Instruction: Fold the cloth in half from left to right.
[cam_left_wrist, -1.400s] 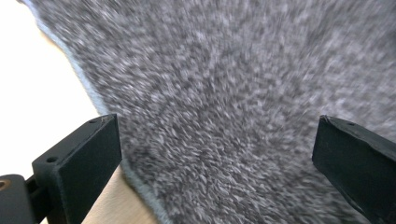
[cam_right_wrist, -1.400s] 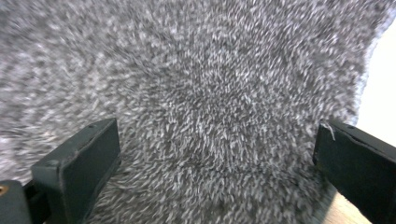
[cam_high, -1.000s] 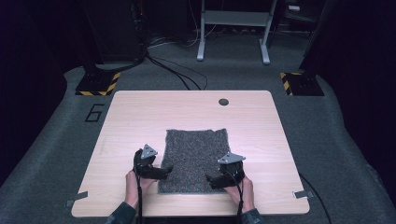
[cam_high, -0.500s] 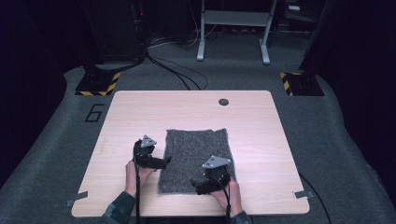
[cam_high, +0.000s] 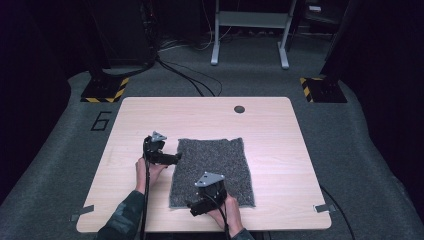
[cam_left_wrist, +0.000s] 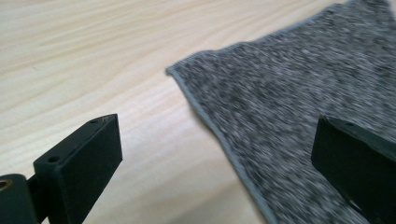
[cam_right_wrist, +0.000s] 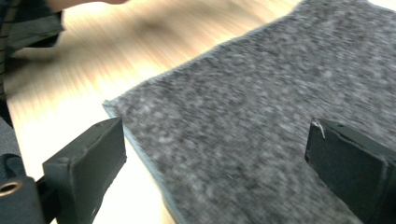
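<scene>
**Both hand-held grippers open at the cloth's near side**

From the high view I see the grey cloth (cam_high: 212, 170) flat on the table (cam_high: 280, 130), the left hand-held gripper (cam_high: 176, 159) at its left edge, the right hand-held gripper (cam_high: 192, 209) over its near left corner.

In the left gripper view my jaws stand wide apart, straddling the cloth's (cam_left_wrist: 299, 107) edge below a corner.

In the right gripper view the jaws gape above the cloth (cam_right_wrist: 243, 116), with its corner between them.

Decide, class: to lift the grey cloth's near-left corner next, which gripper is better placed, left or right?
Probably the right gripper: its open jaws sit at the near-left corner of the grey cloth, which lies between them in the right gripper view. The left gripper, also open, points at the cloth's left edge farther up, toward the far-left corner.
</scene>
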